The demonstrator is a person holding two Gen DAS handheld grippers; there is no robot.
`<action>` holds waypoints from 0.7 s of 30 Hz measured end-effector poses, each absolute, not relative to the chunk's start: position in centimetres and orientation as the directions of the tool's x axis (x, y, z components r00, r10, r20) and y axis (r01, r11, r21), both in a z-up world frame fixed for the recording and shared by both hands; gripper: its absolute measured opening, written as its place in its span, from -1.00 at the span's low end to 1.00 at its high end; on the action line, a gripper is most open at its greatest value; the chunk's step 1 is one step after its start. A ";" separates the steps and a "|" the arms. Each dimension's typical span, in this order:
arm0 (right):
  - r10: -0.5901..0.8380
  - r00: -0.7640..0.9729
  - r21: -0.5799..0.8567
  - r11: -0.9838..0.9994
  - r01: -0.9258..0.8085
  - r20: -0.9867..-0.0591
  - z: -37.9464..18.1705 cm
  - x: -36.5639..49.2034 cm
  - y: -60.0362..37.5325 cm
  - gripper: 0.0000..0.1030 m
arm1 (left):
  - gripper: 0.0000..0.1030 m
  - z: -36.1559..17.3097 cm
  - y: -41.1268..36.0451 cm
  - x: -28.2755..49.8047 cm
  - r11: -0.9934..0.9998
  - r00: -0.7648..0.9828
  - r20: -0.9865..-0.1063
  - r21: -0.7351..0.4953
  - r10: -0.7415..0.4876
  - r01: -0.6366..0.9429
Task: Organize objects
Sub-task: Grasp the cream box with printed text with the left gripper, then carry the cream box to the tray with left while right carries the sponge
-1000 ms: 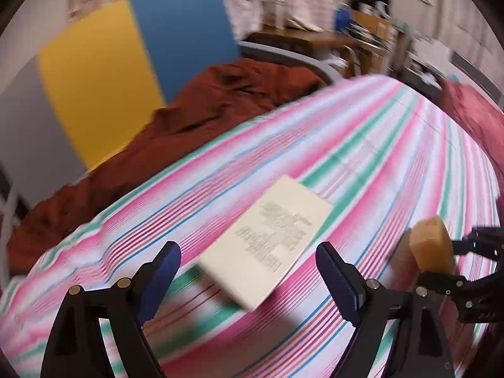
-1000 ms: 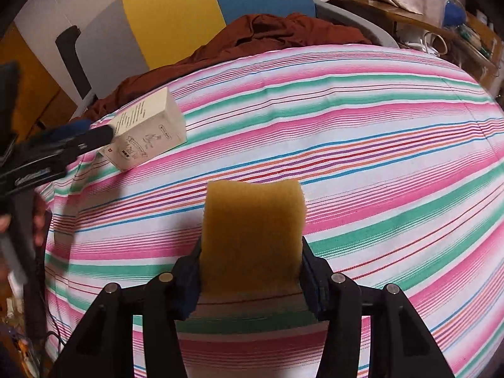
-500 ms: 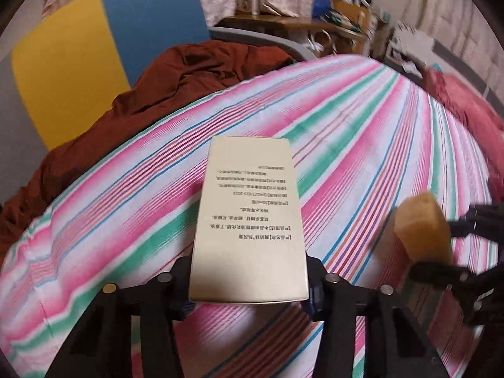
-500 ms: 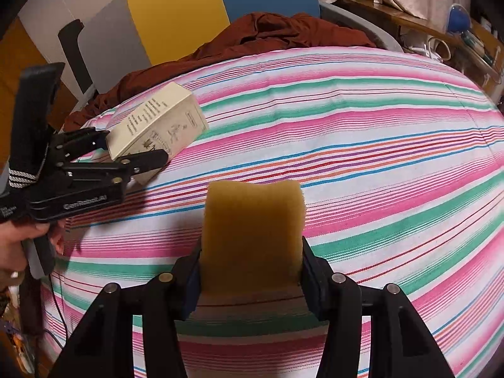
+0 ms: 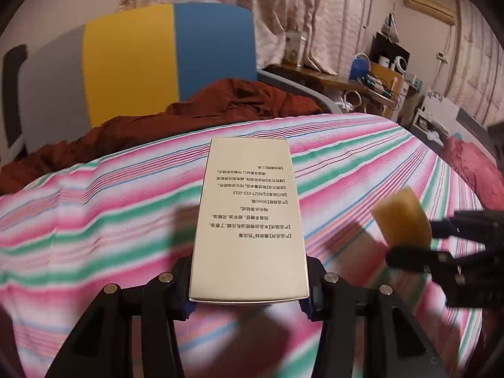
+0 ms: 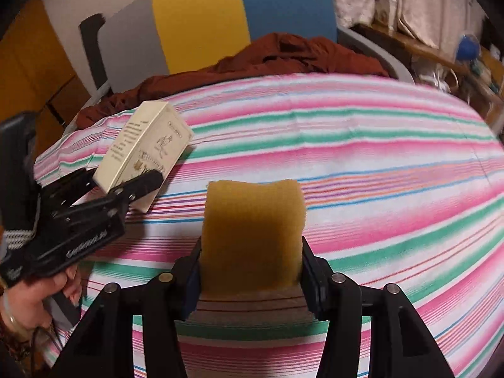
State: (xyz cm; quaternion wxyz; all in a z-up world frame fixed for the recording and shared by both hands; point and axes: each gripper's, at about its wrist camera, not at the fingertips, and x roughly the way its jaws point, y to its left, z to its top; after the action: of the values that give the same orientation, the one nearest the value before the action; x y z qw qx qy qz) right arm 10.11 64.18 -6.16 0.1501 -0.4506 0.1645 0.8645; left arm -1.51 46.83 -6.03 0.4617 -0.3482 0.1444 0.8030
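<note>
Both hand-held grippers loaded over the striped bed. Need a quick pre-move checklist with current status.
1. Left hand-held gripper shut on the cream box: ok.
2. Right hand-held gripper shut on the yellow sponge: ok.
3. Box clear of the striped sheet: ok, lifted in the right wrist view.
4. Sponge and box apart: ok.
5. Drop-off spot identified: cannot tell.

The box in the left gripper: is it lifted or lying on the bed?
Lifted. The left gripper clamps the box above the bedsheet.
</note>
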 end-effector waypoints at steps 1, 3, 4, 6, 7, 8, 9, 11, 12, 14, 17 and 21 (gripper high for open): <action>0.118 -0.553 0.139 -0.906 -0.400 -0.825 -6.0 10.0 63.9 0.04 | -0.03 -5.9 45.8 -1.2 -0.543 -0.342 -0.684 -0.094 0.645 -0.835; 0.129 -0.564 0.118 -0.917 -0.380 -0.816 -5.6 10.2 63.3 0.04 | -0.03 -5.7 44.3 -0.8 -0.563 -0.366 -0.669 -0.096 0.647 -0.821; 0.137 -0.571 0.107 -0.922 -0.372 -0.810 -5.3 10.3 63.0 0.04 | -0.03 -5.6 43.3 -0.5 -0.577 -0.383 -0.662 -0.092 0.644 -0.811; 0.157 -0.586 0.076 -0.932 -0.354 -0.795 -4.9 10.3 62.3 0.04 | -0.03 -5.7 41.8 0.0 -0.598 -0.401 -0.660 -0.090 0.635 -0.797; 0.165 -0.591 0.063 -0.936 -0.345 -0.790 -4.8 10.2 62.0 0.04 | -0.03 -5.7 41.1 0.2 -0.607 -0.407 -0.663 -0.090 0.628 -0.790; 0.172 -0.594 0.049 -0.940 -0.337 -0.785 -4.7 10.0 61.8 0.04 | -0.03 -5.7 40.2 0.5 -0.617 -0.411 -0.664 -0.097 0.625 -0.781; 0.180 -0.599 0.032 -0.945 -0.326 -0.780 -4.6 10.0 61.4 0.04 | -0.03 -5.6 39.3 0.7 -0.626 -0.415 -0.661 -0.107 0.625 -0.773; 0.184 -0.611 0.013 -0.953 -0.303 -0.770 -4.3 10.0 60.4 0.04 | -0.03 -5.4 37.3 1.4 -0.648 -0.430 -0.656 -0.120 0.620 -0.752; 0.181 -0.617 0.008 -0.957 -0.291 -0.766 -4.2 9.9 60.0 0.04 | -0.03 -5.2 36.5 1.7 -0.658 -0.443 -0.651 -0.115 0.616 -0.744; 0.183 -0.623 -0.008 -0.962 -0.274 -0.760 -4.1 9.7 59.1 0.04 | -0.03 -4.7 34.9 2.3 -0.675 -0.473 -0.637 -0.101 0.608 -0.731; 0.187 -0.634 -0.041 -0.970 -0.238 -0.751 -4.0 9.6 57.8 0.04 | -0.03 -3.9 32.7 3.3 -0.683 -0.501 -0.620 -0.080 0.605 -0.726; 0.171 -0.648 -0.056 -0.979 -0.194 -0.742 -4.2 9.6 56.5 0.04 | -0.03 -3.0 29.6 4.8 -0.686 -0.516 -0.602 -0.074 0.609 -0.723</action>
State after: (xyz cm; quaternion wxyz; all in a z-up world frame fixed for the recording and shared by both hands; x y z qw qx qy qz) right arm 9.63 56.46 -4.22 0.1004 -0.4072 0.0143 0.9077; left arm 4.78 29.61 -2.97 0.3848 -0.3061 0.0933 0.8658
